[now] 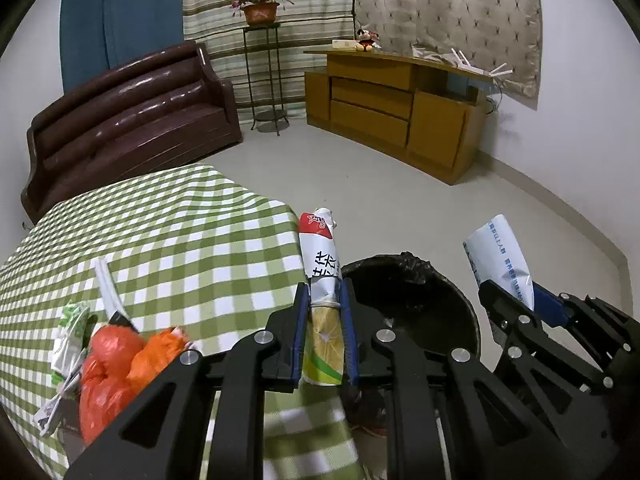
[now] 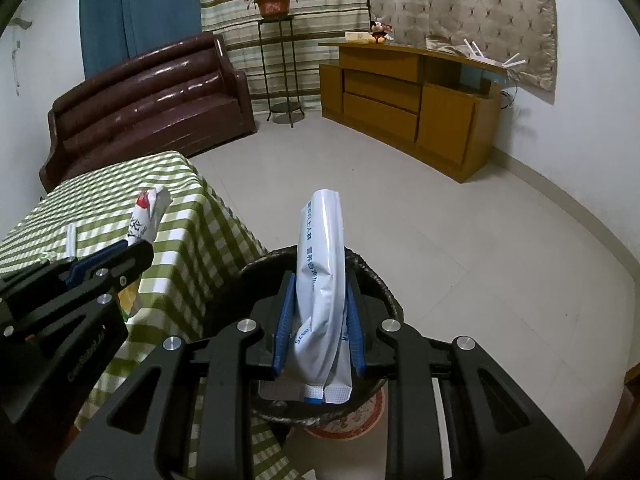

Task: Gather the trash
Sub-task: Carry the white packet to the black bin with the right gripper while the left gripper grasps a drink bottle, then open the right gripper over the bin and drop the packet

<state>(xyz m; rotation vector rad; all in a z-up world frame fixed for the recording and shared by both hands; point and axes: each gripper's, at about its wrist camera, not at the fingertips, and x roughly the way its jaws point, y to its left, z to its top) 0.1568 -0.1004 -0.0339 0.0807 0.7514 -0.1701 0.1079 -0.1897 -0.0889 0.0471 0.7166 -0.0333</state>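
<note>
My left gripper (image 1: 324, 300) is shut on a crumpled white, red and yellow snack wrapper (image 1: 322, 256), held at the table's corner beside the bin. My right gripper (image 2: 320, 300) is shut on a white plastic pouch with blue print (image 2: 322, 264), held right over the black-lined trash bin (image 2: 376, 280). The bin (image 1: 420, 300) stands on the floor next to the table. The right gripper and its pouch (image 1: 500, 260) show at the right in the left wrist view. The left gripper and wrapper (image 2: 146, 216) show at the left in the right wrist view.
On the green checked tablecloth (image 1: 180, 240) lie an orange plastic bag (image 1: 116, 360), a green-white wrapper (image 1: 70, 332) and a white strip (image 1: 106, 284). A brown sofa (image 1: 132, 120), a plant stand (image 1: 264, 60) and a wooden cabinet (image 1: 400, 104) stand beyond on the tiled floor.
</note>
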